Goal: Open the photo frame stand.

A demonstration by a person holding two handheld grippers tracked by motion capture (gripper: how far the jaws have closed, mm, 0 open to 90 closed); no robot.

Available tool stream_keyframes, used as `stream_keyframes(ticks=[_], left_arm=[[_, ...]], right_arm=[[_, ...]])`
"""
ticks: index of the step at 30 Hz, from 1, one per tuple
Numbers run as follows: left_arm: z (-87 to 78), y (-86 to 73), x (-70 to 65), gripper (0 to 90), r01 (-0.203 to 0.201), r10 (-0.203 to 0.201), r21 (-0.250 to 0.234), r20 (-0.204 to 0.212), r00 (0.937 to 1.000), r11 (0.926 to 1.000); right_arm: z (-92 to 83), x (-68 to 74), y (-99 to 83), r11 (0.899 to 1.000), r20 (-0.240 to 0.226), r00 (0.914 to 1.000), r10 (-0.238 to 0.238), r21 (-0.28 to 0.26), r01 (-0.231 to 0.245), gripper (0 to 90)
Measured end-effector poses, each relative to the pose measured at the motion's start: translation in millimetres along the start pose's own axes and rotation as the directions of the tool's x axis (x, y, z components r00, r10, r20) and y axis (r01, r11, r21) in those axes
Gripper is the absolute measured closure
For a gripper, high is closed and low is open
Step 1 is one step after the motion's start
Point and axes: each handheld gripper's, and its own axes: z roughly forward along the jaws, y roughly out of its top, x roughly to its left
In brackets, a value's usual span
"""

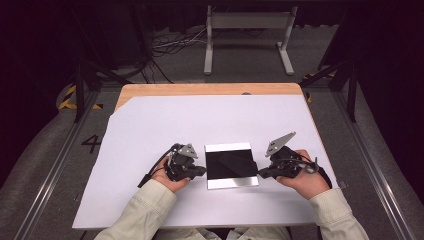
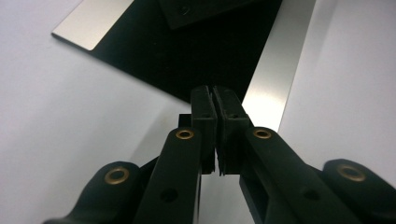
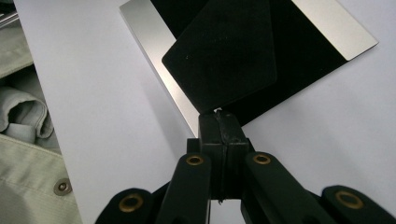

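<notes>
A square silver plate [image 1: 232, 183] lies on the white sheet near the table's front, with a thin black sheet [image 1: 230, 162] covering its middle. My right gripper [image 1: 260, 174] comes in from the plate's right side and is shut on a corner of the black sheet [image 3: 224, 56]; that corner is lifted and folded over toward the middle, above the plate's silver strip [image 3: 149, 46]. My left gripper [image 1: 202, 171] sits at the plate's left edge. In the left gripper view its jaws [image 2: 214, 91] are pressed together over the black sheet [image 2: 154, 51] beside a silver strip [image 2: 268, 88]. I cannot tell if they pinch it.
A white sheet [image 1: 150, 130] covers most of the wooden table [image 1: 200, 89], whose bare far edge shows. A grey metal stand [image 1: 247, 30] and cables stand on the floor beyond it. Pale sleeves [image 3: 18, 116] come in from the near edge.
</notes>
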Motion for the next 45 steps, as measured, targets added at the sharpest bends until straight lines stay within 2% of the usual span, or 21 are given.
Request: stream_keyframes(ticks=[3, 4, 7, 15, 22, 30, 40, 45], left_arm=[[6.2, 0.6, -3.4, 89.3, -0.009, 0.009, 0.020, 0.013, 0.9999, 0.9998], [9.2, 0.9, -4.9, 89.2, -0.029, 0.029, 0.038, 0.007, 0.9996, 0.9989], [14.1, 1.1, -8.8, 89.4, -0.043, 0.042, 0.067, 0.008, 0.9991, 0.9968], [16.0, 1.1, -10.3, 90.0, -0.057, 0.057, 0.098, -0.003, 0.9983, 0.9936], [16.3, 1.2, -10.3, 90.0, -0.058, 0.058, 0.097, -0.004, 0.9983, 0.9936], [16.3, 1.0, -10.1, 90.0, -0.056, 0.057, 0.094, -0.004, 0.9984, 0.9939], [16.8, 0.1, -10.0, 90.0, -0.051, 0.051, 0.085, 0.000, 0.9987, 0.9951], [16.8, 0.0, -10.0, 89.9, -0.054, 0.054, 0.082, -0.001, 0.9985, 0.9951]], right_arm=[[-1.4, 0.5, 1.2, 1.000, 0.003, 1.0000, 0.002, -0.014, -0.002, 90.0], [-1.6, 0.6, 1.5, 1.000, 0.004, 1.0000, 0.002, -0.017, -0.002, 90.0], [-1.1, 1.2, 2.2, 1.000, 0.006, 1.0000, 0.004, -0.024, -0.004, 90.0], [-3.5, 2.5, 4.7, 0.998, 0.014, 0.9999, -0.001, -0.056, 0.001, 90.0], [-7.4, 4.2, 8.5, 0.995, 0.024, 0.9997, 0.010, -0.104, -0.007, 90.0], [-10.0, 8.8, 12.2, 0.989, 0.061, 0.9981, 0.005, -0.145, 0.004, 90.0], [-10.7, 11.0, 12.9, 0.986, 0.083, 0.9965, 0.009, -0.166, 0.005, 90.0], [-10.5, 11.9, 13.2, 0.989, 0.097, 0.9952, 0.007, -0.150, 0.008, 90.0]])
